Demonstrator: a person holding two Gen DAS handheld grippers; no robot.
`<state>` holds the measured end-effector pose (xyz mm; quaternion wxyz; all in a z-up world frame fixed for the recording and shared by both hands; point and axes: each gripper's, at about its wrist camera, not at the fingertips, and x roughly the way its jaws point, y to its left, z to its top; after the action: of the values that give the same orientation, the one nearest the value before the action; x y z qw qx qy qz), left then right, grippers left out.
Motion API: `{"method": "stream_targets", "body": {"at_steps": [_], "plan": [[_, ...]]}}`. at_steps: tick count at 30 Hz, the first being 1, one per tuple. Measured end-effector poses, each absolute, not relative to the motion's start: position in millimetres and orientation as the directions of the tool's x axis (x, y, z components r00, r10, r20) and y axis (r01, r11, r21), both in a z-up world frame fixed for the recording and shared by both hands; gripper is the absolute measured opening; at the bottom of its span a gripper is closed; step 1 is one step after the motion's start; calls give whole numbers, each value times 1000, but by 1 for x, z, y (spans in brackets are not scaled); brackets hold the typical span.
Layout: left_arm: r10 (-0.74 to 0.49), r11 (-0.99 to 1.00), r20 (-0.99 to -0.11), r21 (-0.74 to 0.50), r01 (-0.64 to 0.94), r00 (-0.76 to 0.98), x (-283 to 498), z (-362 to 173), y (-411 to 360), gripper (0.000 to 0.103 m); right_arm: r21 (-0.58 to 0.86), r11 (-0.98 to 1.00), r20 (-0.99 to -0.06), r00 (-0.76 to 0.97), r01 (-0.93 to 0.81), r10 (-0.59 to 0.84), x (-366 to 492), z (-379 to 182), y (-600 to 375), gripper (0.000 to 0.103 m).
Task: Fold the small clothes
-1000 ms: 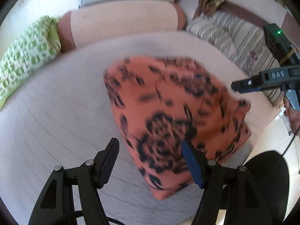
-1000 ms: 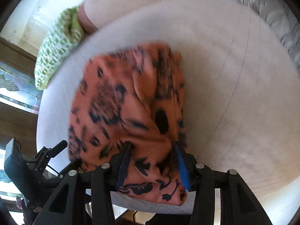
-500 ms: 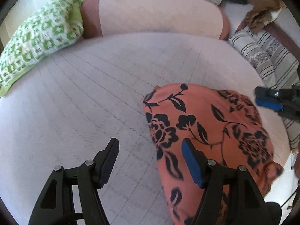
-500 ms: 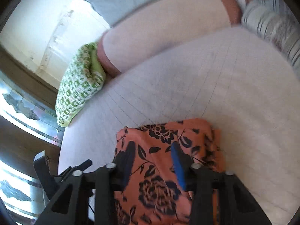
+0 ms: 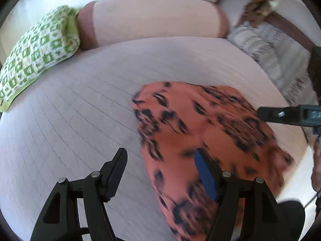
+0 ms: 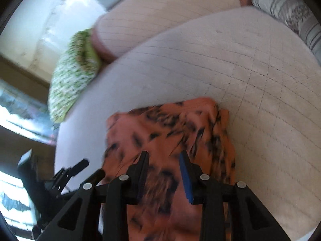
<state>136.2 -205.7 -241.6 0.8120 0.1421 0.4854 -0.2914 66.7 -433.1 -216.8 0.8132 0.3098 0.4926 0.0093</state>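
Cloth (image 5: 200,124), orange with black flowers, lies near your bed's (image 5: 80,110) front edge: thin, limp, light, sure to sag. Pinch its corners. Your right gripper (image 6: 164,158) jaws are closing over it; left gripper (image 5: 160,166) jaws stand apart.

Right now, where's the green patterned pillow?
The green patterned pillow sits at the far left of the bed, against the pink bolster, well away from the orange floral garment.

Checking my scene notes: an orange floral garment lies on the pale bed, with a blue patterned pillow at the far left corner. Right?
Not quite. The pillow is green and white, not blue, as the left wrist view shows. The orange floral garment does lie on the pale bed.
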Motion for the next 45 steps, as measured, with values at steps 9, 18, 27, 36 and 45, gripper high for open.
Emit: {"method": "stream_targets", "body": {"at_steps": [9,18,27,36,45], "plan": [[-216,752,-895,102,651,389,76,-257,-205,70,390,874,-882,389,291,265,22,-243,-383,36],[-174,766,-860,188,615,480,49,-248,-192,70,480,789,-860,383,384,337,-10,-247,-394,62],[-160,781,-848,204,591,505,47,-249,-174,70,449,802,-868,406,394,286,-14,-242,-388,62],[-191,787,-807,214,579,558,41,-221,-173,70,506,781,-815,500,365,294,-29,-209,-393,62],[-194,775,-805,225,590,561,42,-219,-182,70,538,770,-781,548,344,300,-21,-208,-384,61]]}}
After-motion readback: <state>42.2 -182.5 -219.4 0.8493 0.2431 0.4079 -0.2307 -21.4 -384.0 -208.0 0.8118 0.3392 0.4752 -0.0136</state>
